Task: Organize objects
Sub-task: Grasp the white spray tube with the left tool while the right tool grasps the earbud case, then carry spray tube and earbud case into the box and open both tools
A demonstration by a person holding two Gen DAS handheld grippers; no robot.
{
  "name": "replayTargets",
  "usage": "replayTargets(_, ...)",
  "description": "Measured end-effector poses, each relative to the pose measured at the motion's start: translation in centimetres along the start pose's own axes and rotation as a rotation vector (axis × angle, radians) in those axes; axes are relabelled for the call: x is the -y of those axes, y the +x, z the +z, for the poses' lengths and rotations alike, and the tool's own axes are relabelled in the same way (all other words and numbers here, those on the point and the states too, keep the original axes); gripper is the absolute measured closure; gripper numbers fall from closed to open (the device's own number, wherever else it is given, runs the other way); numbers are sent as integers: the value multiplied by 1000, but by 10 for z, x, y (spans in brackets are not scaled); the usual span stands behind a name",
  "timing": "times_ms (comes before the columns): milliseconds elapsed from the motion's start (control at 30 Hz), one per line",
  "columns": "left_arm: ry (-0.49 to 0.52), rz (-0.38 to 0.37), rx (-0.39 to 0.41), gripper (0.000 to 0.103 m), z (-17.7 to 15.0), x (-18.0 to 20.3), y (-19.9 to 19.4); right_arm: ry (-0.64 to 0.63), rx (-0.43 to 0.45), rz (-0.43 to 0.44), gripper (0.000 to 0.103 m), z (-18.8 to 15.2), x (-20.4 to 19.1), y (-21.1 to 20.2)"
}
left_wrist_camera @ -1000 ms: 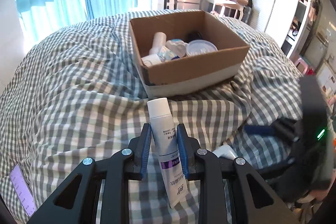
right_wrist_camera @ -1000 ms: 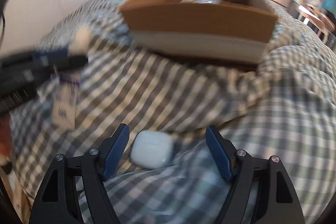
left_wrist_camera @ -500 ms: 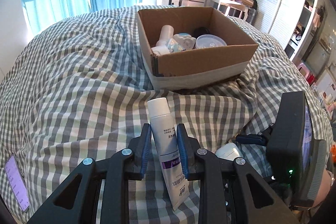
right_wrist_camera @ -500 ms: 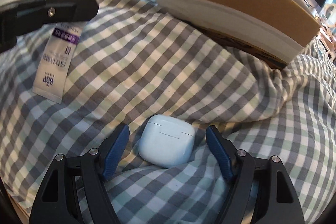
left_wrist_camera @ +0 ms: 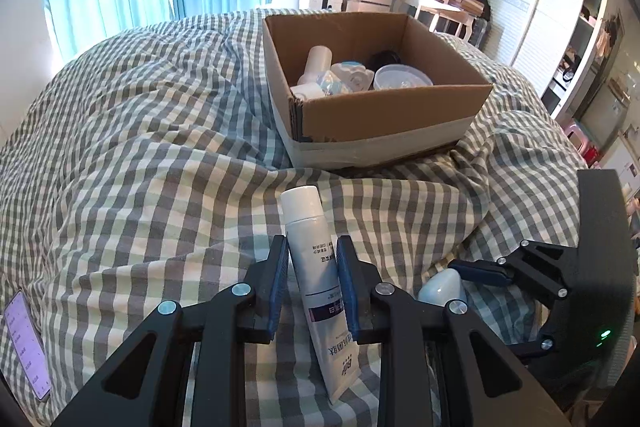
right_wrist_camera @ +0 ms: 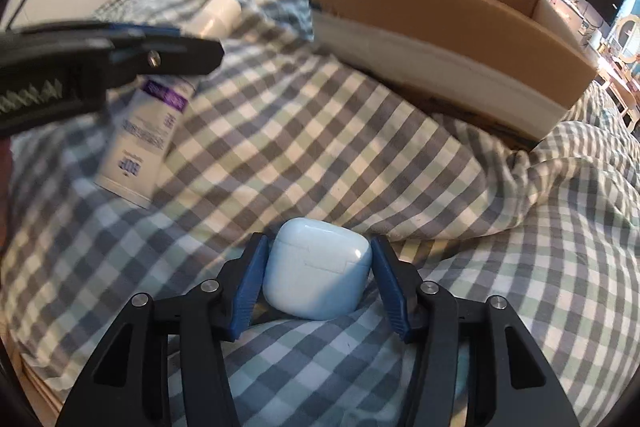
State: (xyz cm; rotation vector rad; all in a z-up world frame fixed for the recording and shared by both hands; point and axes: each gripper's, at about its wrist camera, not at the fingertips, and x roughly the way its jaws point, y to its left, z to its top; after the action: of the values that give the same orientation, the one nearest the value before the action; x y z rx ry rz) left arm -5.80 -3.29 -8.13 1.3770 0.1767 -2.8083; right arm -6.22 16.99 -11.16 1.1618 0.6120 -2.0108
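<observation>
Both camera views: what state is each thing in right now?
Tube: capped, clamped in left hand-held gripper.
Earbud case: lid shut, on the bedspread between the right hand-held gripper fingers, which look closed on it.
Cardboard box: open, partly filled.
Phone: screen lit.

A bed covered by a rumpled grey, pale-green and white checked duvet (left_wrist_camera: 160,155) carries everything here. A cardboard box (left_wrist_camera: 384,115) with a white taped band along its base sits on a raised fold of the duvet, and nearer the camera than the box a pale-blue earbud case (right_wrist_camera: 318,277) rests in a dip of the fabric. A phone (left_wrist_camera: 26,345) with a lit screen lies flat, far to the box's left at the near edge.
</observation>
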Motion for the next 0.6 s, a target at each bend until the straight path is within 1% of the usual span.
replayTargets(167,3,-9,25,78,3,2,-11,28,56,11,50,0,7,-25)
replayTargets(300,1,-24,48,79,6,4,-20,36,93,-5,50,-3,17,-42)
replayTargets(333,4,-22,54,79,6,5,-22,37,105,-9,50,0,19,-46)
replayTargets(367,3,-19,60,79,7,6,-24,38,111,-12,50,17,20,-41)
replayTargets(400,4,-20,63,80,9,6,-25,38,122,-18,50,25,18,-42)
replayTargets(433,3,-22,67,80,10,6,-27,38,131,-24,50,25,13,-46)
replayTargets(500,3,-23,76,80,14,6,-30,36,149,-35,50,27,18,-55)
replayTargets(600,7,-21,95,80,21,7,-35,40,166,-43,50,35,18,-57)
